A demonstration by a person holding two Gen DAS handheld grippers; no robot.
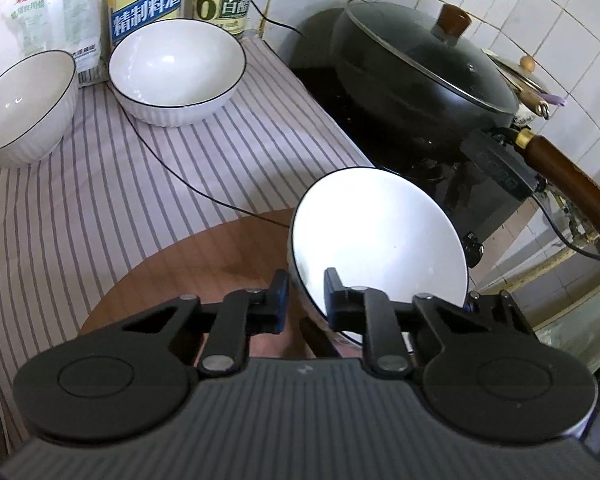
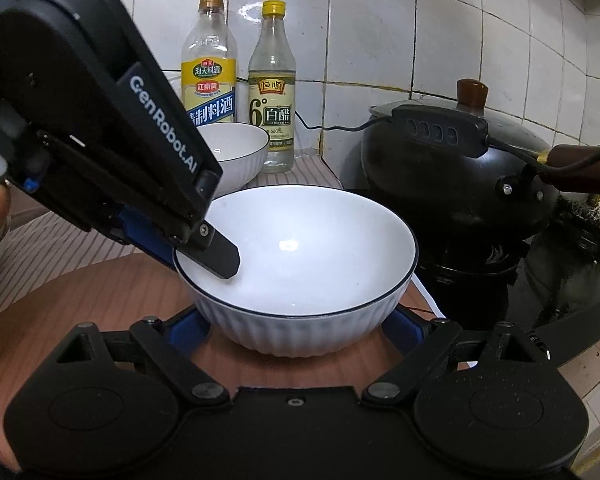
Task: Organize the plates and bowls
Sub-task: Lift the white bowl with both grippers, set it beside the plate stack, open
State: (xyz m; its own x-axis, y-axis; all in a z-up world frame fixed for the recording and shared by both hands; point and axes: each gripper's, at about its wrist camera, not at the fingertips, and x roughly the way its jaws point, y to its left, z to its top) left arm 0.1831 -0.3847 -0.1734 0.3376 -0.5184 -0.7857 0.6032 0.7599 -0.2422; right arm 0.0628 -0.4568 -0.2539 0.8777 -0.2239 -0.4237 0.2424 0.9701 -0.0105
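A white ribbed bowl with a dark rim (image 2: 300, 272) sits on a round brown wooden board (image 2: 100, 300). My left gripper (image 1: 306, 296) is shut on this bowl's (image 1: 380, 236) rim, one finger inside and one outside; it also shows in the right wrist view (image 2: 204, 252). My right gripper (image 2: 300, 328) is open, its fingers on either side of the bowl's base. Two more white bowls stand on the striped cloth, one at far centre (image 1: 176, 72) and one at far left (image 1: 24, 108).
A black lidded wok (image 1: 420, 76) with a brown handle sits on the stove to the right. Two bottles (image 2: 272, 88) and a white bag (image 1: 40, 12) stand against the tiled wall. A thin black cable (image 1: 172, 168) crosses the cloth.
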